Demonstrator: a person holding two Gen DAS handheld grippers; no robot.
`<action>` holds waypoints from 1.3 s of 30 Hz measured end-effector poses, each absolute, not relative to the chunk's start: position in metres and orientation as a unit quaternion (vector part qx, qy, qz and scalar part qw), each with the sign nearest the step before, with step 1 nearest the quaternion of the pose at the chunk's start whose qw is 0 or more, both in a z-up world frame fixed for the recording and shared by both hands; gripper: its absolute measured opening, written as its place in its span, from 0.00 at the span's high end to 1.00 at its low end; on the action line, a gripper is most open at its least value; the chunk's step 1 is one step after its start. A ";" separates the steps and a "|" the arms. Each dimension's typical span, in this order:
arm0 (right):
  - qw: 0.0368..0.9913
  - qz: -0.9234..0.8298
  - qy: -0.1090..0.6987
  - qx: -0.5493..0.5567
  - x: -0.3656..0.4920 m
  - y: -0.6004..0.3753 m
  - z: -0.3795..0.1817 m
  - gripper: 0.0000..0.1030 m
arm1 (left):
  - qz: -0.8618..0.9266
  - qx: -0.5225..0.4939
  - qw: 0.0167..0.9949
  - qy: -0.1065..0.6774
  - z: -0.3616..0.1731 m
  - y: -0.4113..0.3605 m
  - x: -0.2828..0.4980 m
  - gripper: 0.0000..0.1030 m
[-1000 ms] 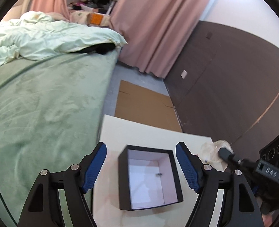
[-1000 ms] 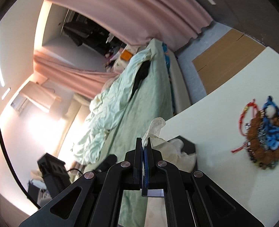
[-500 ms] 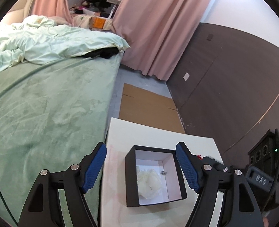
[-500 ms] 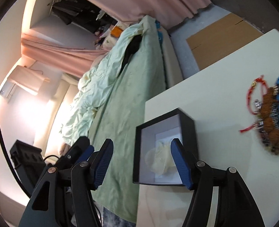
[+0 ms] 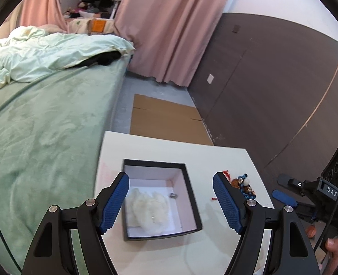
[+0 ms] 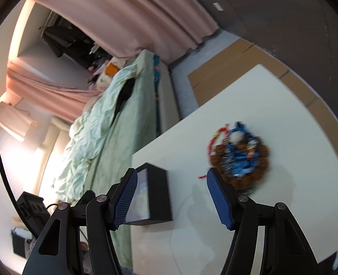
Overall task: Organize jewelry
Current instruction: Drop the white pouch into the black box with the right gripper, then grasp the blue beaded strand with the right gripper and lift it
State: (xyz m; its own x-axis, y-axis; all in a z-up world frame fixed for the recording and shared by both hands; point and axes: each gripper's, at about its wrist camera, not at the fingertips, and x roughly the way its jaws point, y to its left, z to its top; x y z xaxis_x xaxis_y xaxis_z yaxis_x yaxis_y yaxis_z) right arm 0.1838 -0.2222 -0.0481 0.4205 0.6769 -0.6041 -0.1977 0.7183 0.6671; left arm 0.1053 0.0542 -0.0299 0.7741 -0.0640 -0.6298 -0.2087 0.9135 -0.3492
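A second ago the right gripper [image 6: 171,198] was pinched shut on a crumpled translucent white bag [image 5: 149,208]; now its textured blue pads stand wide apart, holding nothing, and the bag lies inside the square black box [image 5: 194,206] with the pale lining, beside a small metal piece [image 5: 173,195] on the box floor (too small to identify). The left gripper [image 5: 170,202] has stayed spread wide and empty, its pads flanking the box from above. Just beyond the box on the smooth white table [image 5: 169,147] sits the tangled heap of brown, blue and red beaded jewelry [image 6: 238,153], motion-blurred in the right view. Farther off lie flat brown cardboard [image 5: 166,121], a plush green bed [image 5: 45,123] and pleated pink curtains [image 5: 169,27].
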 end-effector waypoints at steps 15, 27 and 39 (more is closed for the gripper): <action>0.784 0.204 0.521 0.269 0.217 -0.258 -0.091 0.50 | 0.007 -0.186 0.920 0.345 -0.040 0.019 0.127 0.26; 0.783 0.171 0.562 0.204 0.242 -0.234 -0.115 0.88 | -0.006 -0.163 0.921 0.355 -0.048 0.005 0.149 0.26; 0.785 0.215 0.504 0.288 0.234 -0.277 -0.080 0.90 | -0.030 -0.149 0.916 0.372 -0.059 -0.028 0.173 0.26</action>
State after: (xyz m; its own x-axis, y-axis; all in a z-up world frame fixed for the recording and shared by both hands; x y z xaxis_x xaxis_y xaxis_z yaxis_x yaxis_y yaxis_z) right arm 0.2335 -0.2774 -0.0805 0.4002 0.6287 -0.6668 -0.0479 0.7410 0.6698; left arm 0.1732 -0.0281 -0.0585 0.7219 -0.1648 -0.6721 -0.0561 0.9541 -0.2941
